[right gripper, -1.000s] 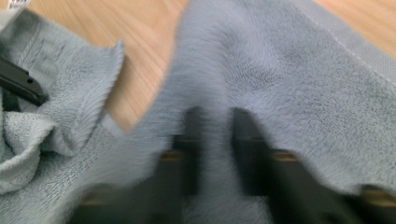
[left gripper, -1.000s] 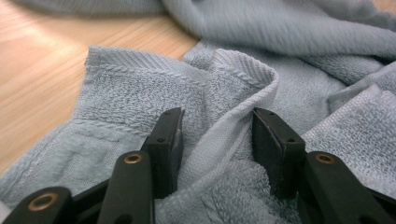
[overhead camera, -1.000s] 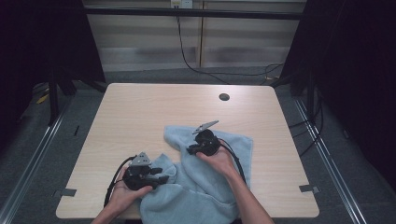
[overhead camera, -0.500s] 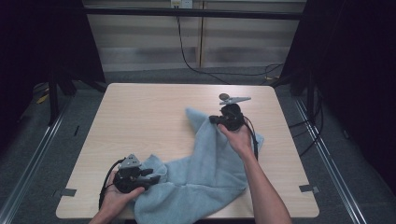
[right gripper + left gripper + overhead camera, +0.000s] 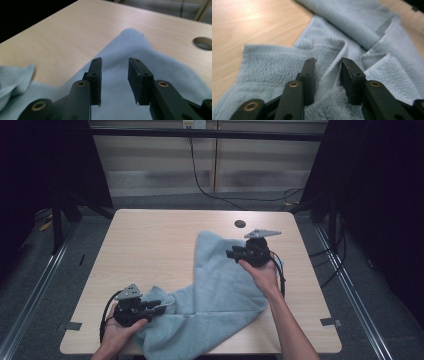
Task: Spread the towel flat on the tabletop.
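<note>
- Lying across the near right part of the desk (image 5: 150, 245), the pale blue towel (image 5: 220, 290) spreads from a peak near the far right toward the near left corner, where it bunches up.
- Left gripper (image 5: 161, 307) sits low at that bunched end, at the near left edge. In the left gripper view its fingers (image 5: 310, 75) stand a moderate way apart and have just been closing; a raised fold of towel (image 5: 329, 62) stands between them. Whether the pads press on the fold, I cannot tell.
- Right gripper (image 5: 231, 253) hangs over the towel's far peak, just this side of the round hole (image 5: 240, 224) in the desk. In the right gripper view its fingers (image 5: 96, 75) are apart, having just been opening, with nothing gripped; the towel (image 5: 140, 65) lies flat below them and its tip points away toward the hole (image 5: 203, 43).
</note>
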Tool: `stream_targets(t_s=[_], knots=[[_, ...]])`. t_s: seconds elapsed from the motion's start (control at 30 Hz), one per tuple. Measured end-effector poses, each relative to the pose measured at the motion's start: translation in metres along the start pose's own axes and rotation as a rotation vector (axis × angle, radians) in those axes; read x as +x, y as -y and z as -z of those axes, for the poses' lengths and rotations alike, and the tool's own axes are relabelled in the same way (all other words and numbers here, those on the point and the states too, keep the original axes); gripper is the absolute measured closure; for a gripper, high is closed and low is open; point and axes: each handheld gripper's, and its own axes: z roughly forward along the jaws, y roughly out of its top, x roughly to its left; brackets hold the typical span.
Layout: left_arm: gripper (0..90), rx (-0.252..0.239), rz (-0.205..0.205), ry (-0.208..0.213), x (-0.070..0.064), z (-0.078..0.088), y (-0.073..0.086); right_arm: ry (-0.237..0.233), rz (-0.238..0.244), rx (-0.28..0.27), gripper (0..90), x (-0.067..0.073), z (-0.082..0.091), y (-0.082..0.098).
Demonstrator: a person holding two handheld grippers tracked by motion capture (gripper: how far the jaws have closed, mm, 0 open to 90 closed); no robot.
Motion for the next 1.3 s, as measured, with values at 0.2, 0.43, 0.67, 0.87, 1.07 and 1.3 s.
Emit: stream_targets(t_s=[0.2,0.43,0.67,0.87,1.07,1.3], knots=[[78.1,-0.041,-0.012,0.017,0.002,0.006,-0.007,-0.120,0.025,0.025,61.6,0.037,0.023,0.047],[82.1,-0.045,0.000,0.018,0.009,0.005,-0.007,-0.219,0.047,0.113,48.2,0.081,0.032,0.097],[80.2,-0.017,-0.001,0.007,0.013,-0.003,-0.007,-0.262,0.046,0.147,43.6,0.091,0.029,0.117],[67.4,-0.028,0.017,-0.028,0.012,-0.003,-0.007,-0.136,0.134,0.242,75.7,0.097,0.016,0.128],[62.9,-0.077,0.040,-0.028,0.016,0.005,-0.008,-0.128,0.089,0.224,89.2,0.072,0.014,0.126],[60.4,-0.094,0.053,-0.029,0.019,0.009,-0.010,-0.014,0.042,0.212,90.0,0.026,0.011,0.115]])
